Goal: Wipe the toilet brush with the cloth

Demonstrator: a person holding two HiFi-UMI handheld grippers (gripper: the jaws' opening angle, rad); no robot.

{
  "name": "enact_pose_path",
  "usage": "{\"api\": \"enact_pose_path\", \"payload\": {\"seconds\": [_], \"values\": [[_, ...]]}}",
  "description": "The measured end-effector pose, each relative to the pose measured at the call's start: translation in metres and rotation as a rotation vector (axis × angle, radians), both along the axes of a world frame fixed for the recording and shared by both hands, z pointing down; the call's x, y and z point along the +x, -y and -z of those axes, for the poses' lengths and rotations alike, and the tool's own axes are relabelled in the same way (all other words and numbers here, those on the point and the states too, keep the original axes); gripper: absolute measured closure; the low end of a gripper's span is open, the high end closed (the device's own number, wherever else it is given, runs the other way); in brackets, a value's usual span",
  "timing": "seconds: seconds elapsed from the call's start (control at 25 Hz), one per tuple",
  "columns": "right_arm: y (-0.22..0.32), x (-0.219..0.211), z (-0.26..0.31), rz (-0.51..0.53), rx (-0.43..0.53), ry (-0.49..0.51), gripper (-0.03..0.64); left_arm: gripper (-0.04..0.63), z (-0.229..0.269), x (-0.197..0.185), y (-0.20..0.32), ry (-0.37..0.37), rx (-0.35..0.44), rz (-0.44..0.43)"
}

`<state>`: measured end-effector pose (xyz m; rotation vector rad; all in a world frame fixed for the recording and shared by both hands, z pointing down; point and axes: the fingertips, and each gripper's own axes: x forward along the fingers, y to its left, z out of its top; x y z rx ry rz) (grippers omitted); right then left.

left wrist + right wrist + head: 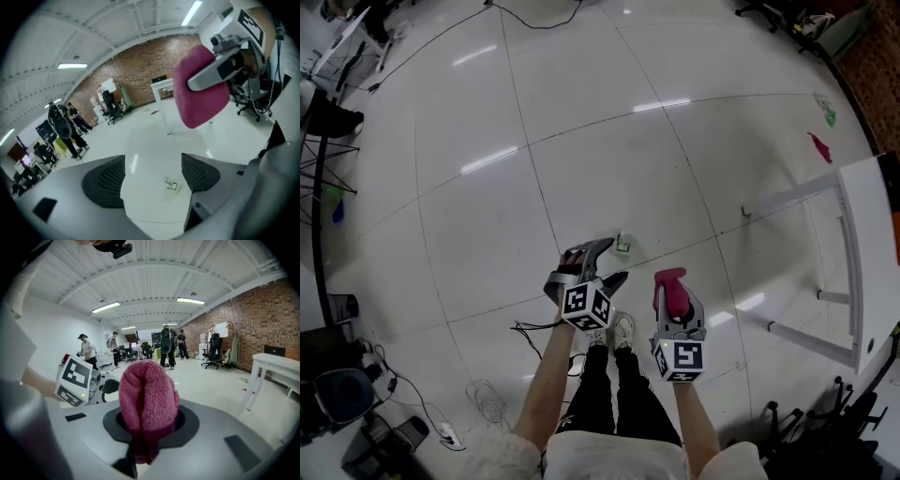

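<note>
The cloth (pixel 667 283), a pink wad, was held clamped in the right tongs (pixel 675 307), while the left tongs (pixel 152 176) were spread wide and empty above the floor (pixel 609 159). No toilet brush was seen in any view. Wiping was judged not yet begun, the brush to be found and gripped first.

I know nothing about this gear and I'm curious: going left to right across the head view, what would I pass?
dark equipment at the left edge → left gripper, open → right gripper, shut on the pink cloth → white table
</note>
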<state>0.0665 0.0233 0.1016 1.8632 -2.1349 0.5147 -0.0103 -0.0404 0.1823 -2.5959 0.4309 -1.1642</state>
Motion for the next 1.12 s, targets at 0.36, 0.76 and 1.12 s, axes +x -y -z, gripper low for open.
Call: {"api": "enact_pose_path", "payload": {"seconds": [0.36,0.76,1.12], "values": [[-0.005,0.007,-0.037,-0.064,-0.042,0.067,0.548,0.219,0.005,0.003,0.039,-0.785,-0.46,0.413],[-0.004,0.05,-0.093,-0.046,-0.123,0.088,0.548,0.219,-0.082,0.036,0.04,-0.735,-0.855,0.231],[0.034,0.085,-0.159,0.043,-0.156,0.052,0.548,0.219,-0.175,0.049,0.052,-0.559,-0.759,0.202]]}}
